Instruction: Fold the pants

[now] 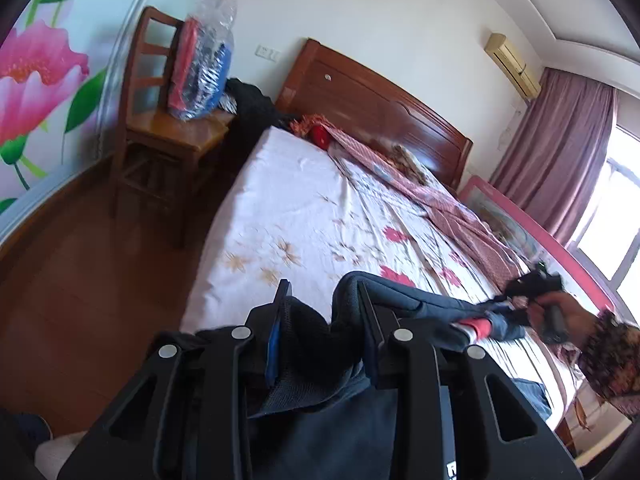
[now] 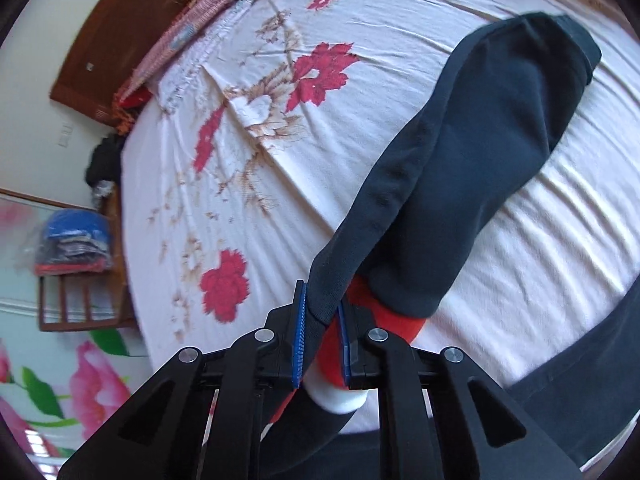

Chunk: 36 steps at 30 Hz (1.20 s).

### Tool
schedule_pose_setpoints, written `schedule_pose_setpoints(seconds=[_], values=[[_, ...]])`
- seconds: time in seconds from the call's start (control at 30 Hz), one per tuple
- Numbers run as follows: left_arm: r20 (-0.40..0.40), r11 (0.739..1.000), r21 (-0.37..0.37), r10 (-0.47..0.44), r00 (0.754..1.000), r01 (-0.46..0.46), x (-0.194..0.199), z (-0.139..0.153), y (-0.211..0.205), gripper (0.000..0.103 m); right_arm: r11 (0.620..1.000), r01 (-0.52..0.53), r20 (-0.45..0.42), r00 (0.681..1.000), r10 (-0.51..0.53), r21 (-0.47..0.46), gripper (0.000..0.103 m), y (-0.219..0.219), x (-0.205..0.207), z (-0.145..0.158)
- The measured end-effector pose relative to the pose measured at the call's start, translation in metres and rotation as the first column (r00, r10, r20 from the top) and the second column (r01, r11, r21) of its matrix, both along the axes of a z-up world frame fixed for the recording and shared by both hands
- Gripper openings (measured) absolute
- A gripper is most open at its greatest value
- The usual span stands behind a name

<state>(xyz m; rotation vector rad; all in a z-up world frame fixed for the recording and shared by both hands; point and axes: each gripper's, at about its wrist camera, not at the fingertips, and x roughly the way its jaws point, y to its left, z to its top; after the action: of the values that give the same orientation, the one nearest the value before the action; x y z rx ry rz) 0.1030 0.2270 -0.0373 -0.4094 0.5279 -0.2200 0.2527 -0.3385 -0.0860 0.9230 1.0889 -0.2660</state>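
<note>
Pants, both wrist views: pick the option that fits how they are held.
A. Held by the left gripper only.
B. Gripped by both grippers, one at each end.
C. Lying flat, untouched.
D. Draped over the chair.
B: the left gripper and the right gripper each pinch the dark pants over the bed.

You won't find a readable word, brand or number anywhere in either view. The nearest thing is a white mark on the body of the left gripper (image 1: 326,332) at the bottom edge of its own camera view (cut off by the frame, so you cannot tell what it spells).
</note>
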Motion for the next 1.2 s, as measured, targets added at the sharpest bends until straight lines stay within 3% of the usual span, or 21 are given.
schedule_pose_setpoints(seconds=[0.23,0.53,0.77,0.9,1.0,1.07,1.13,1.17,1.2], values=[[-0.003,0.997,-0.049,0.054,0.999,-0.054,-0.001,0.000,0.013,0.030,0.991,-0.015,0.150,0.989,-0.004,0.130,0.012,-0.008,-0.051,0.025],[-0.016,0.988,-0.137,0.071,0.997,-0.072,-0.007,-0.006,0.031,0.030,0.990,-0.051,0.258,0.966,0.014,0.135,0.012,-0.005,-0.122,0.048],[-0.073,0.981,-0.154,0.109,0.991,-0.119,-0.040,-0.029,0.047,0.031,0.991,-0.076,0.311,0.950,0.039,0.108,0.012,0.013,-0.207,0.014],[-0.173,0.969,-0.181,0.135,0.976,-0.166,-0.051,-0.049,0.053,0.034,0.993,-0.069,0.249,0.968,0.043,0.099,0.012,0.024,-0.246,-0.034],[-0.252,0.960,-0.191,0.151,0.956,-0.202,-0.056,-0.063,0.051,0.045,0.989,-0.015,0.213,0.977,-0.017,0.150,0.012,0.023,-0.262,-0.077],[-0.291,0.953,-0.213,0.150,0.945,-0.217,-0.061,-0.070,0.052,0.070,0.981,0.016,0.249,0.966,-0.066,0.196,0.012,0.020,-0.270,-0.092],[-0.317,0.918,-0.336,0.101,0.943,-0.211,-0.065,-0.080,0.060,0.083,0.977,0.017,0.284,0.956,-0.077,0.211,0.012,0.020,-0.274,-0.096],[-0.330,0.909,-0.353,0.102,0.938,-0.223,-0.067,-0.083,0.061,0.089,0.979,0.007,0.286,0.956,-0.066,0.202,0.012,0.020,-0.274,-0.096],[-0.348,0.897,-0.376,0.098,0.933,-0.234,-0.069,-0.087,0.062,0.090,0.981,-0.002,0.288,0.956,-0.055,0.193,0.012,0.021,-0.273,-0.096]])
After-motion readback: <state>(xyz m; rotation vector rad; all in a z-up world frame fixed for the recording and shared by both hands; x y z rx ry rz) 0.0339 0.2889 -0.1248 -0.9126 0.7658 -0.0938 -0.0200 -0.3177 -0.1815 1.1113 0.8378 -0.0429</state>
